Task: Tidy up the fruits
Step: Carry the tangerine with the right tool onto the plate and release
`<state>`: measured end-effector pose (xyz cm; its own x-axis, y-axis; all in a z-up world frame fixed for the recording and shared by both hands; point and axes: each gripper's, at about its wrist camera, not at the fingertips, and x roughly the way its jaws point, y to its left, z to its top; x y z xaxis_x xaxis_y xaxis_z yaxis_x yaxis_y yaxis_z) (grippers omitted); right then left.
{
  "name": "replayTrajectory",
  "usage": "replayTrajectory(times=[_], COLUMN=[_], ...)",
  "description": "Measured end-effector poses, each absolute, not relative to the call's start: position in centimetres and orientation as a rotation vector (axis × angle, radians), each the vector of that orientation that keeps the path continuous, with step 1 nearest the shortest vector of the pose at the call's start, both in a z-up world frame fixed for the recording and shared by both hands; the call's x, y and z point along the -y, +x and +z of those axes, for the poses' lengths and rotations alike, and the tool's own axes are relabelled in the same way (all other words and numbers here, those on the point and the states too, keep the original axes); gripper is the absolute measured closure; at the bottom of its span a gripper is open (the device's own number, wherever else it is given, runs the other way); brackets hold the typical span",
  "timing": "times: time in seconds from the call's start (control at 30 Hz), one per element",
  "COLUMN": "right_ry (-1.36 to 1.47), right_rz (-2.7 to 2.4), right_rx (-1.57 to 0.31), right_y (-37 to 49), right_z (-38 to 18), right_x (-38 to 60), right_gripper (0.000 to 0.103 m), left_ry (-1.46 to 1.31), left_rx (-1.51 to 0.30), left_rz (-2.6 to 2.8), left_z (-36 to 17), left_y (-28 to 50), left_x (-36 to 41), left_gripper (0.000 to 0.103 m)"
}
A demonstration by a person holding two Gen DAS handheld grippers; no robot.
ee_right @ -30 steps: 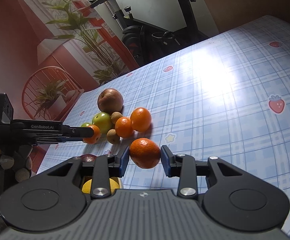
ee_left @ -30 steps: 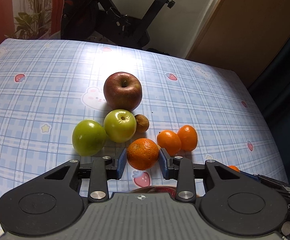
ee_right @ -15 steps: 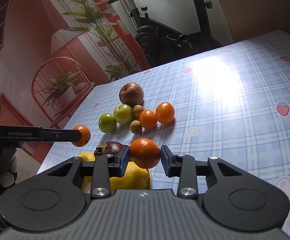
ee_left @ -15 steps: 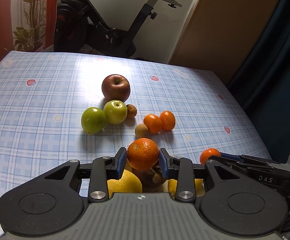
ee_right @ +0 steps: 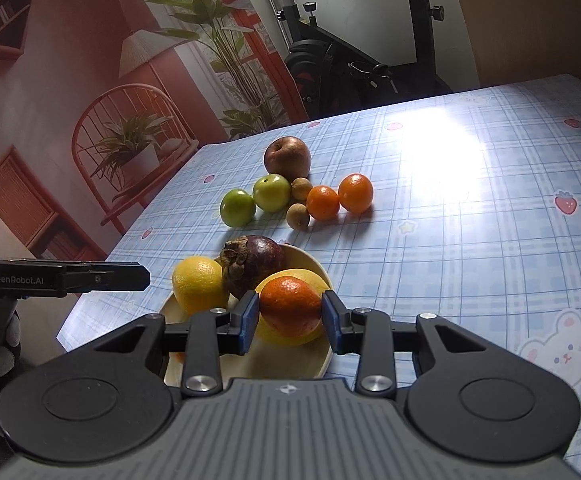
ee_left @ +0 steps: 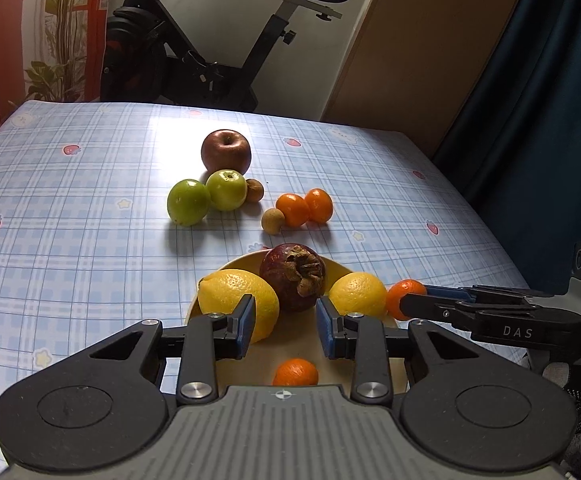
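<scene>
A yellow plate (ee_left: 250, 261) (ee_right: 310, 264) near the table's front edge holds two lemons (ee_left: 230, 294) (ee_left: 358, 294), a dark mangosteen (ee_left: 292, 276) (ee_right: 256, 264) and a small orange (ee_left: 295, 372). My left gripper (ee_left: 286, 322) is open and empty, above the plate, with that orange below it. My right gripper (ee_right: 290, 318) is shut on another orange (ee_right: 290, 306) and holds it over the plate's right side; it also shows in the left wrist view (ee_left: 404, 298).
Farther back on the blue checked tablecloth (ee_left: 70, 220) lie a red apple (ee_left: 226, 151), two green apples (ee_left: 188, 202) (ee_left: 226, 190), two oranges (ee_left: 292, 210) (ee_left: 319, 205) and two small brown fruits (ee_left: 254, 190) (ee_left: 272, 221). An exercise bike stands behind the table.
My left gripper has opened and let its orange go onto the plate. Both grippers have drawn back toward the plate; the right one still holds its orange.
</scene>
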<state>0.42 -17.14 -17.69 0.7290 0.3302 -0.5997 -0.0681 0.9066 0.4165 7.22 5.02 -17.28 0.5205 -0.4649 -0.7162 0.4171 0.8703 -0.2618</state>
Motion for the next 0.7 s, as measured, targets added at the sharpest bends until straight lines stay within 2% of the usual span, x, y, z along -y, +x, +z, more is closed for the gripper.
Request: replayTrajectory(times=[0.17, 0.7], right_ry=[0.397, 0.333], right_rz=[0.223, 0.209], right_rx=[-0.737, -0.787], right_y=[0.1, -0.7], right_z=[-18.3, -19.5], right_x=[16.5, 14.9], right_gripper=[0.066, 0.066], left_ry=[-0.068, -0.063], left_rx=[-0.918, -0.890], left_rz=[-0.521, -0.447], left_z=[-19.2, -19.6], left_y=[6.8, 5.7], left_x=[-5.4, -6.1], left_gripper=[0.068, 0.068])
